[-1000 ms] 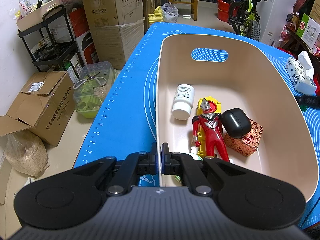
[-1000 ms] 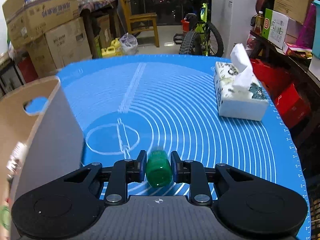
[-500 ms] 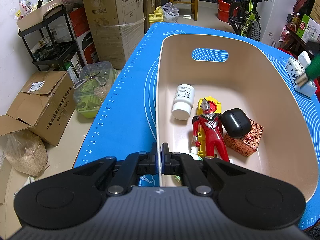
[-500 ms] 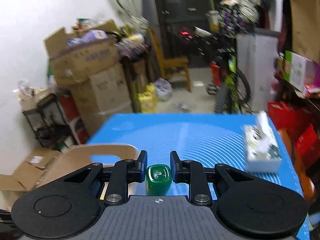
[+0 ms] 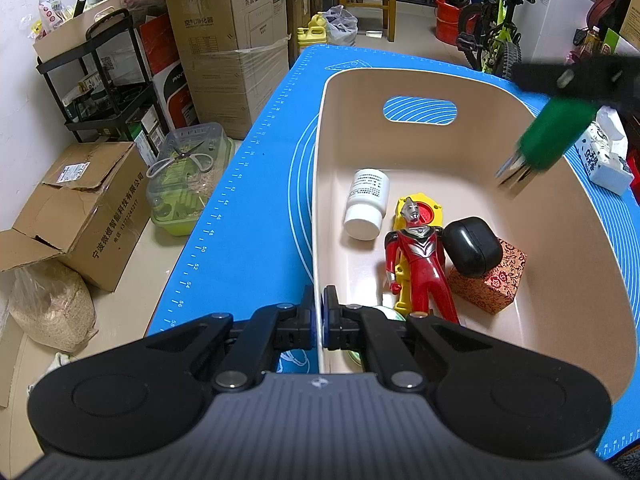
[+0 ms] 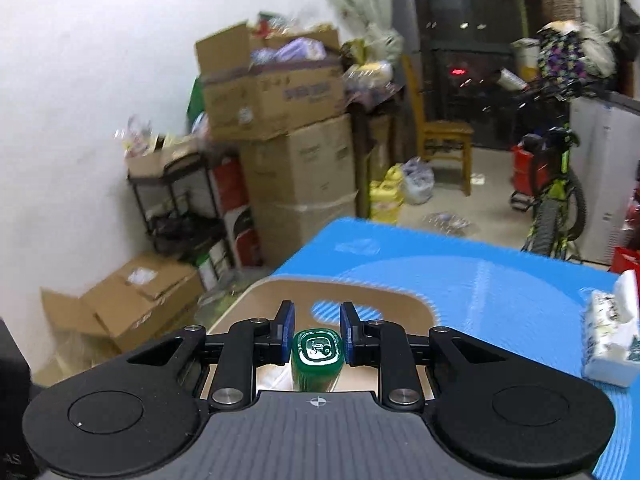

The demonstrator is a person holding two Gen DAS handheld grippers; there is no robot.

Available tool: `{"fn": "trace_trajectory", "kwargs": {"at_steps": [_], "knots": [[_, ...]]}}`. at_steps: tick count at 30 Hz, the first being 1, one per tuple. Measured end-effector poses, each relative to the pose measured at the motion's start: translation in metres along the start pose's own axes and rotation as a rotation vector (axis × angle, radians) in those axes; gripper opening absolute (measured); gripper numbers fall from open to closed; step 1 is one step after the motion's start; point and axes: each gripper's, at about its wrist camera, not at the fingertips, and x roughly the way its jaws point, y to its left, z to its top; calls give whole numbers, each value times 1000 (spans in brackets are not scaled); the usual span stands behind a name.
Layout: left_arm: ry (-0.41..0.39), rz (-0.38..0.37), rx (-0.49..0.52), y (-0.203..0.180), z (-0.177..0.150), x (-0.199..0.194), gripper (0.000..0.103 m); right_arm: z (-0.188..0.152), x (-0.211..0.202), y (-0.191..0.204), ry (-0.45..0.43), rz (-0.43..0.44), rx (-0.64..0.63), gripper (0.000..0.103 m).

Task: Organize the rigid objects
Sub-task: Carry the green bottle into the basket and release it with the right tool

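A beige bin (image 5: 560, 248) stands on the blue mat (image 5: 248, 216). My left gripper (image 5: 321, 309) is shut on the bin's near left wall. Inside lie a white pill bottle (image 5: 366, 204), a red toy figure (image 5: 420, 256) on a yellow toy (image 5: 402, 210), a black case (image 5: 472, 246) and a red patterned box (image 5: 494, 286). My right gripper (image 6: 317, 330) is shut on a green bottle (image 6: 316, 350). In the left wrist view that green bottle (image 5: 554, 136) hangs tilted and blurred above the bin's far right side. The bin's handle end (image 6: 360, 286) shows just past the right fingers.
A white tissue box (image 5: 604, 156) sits on the mat right of the bin, also as the tissue box (image 6: 612, 340). Cardboard boxes (image 5: 232, 40), a black shelf rack (image 5: 108, 92) and a clear container (image 5: 188, 176) stand on the floor left of the table. A bicycle (image 6: 556, 208) stands beyond.
My right gripper has risen and swung left with the green bottle, from over the mat to above the bin's far right side. The left gripper has kept still on the bin wall.
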Motion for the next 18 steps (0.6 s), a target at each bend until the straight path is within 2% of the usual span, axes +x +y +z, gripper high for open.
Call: {"fn": "trace_trajectory", "kwargs": {"at_steps": [11,18], "knots": [[0,0,0,0,0,0,5,-38,49,21,217,50,-12,33],[1,2,-1,-1,0,1,5,-37,64,22,278,29,-24,34]]}}
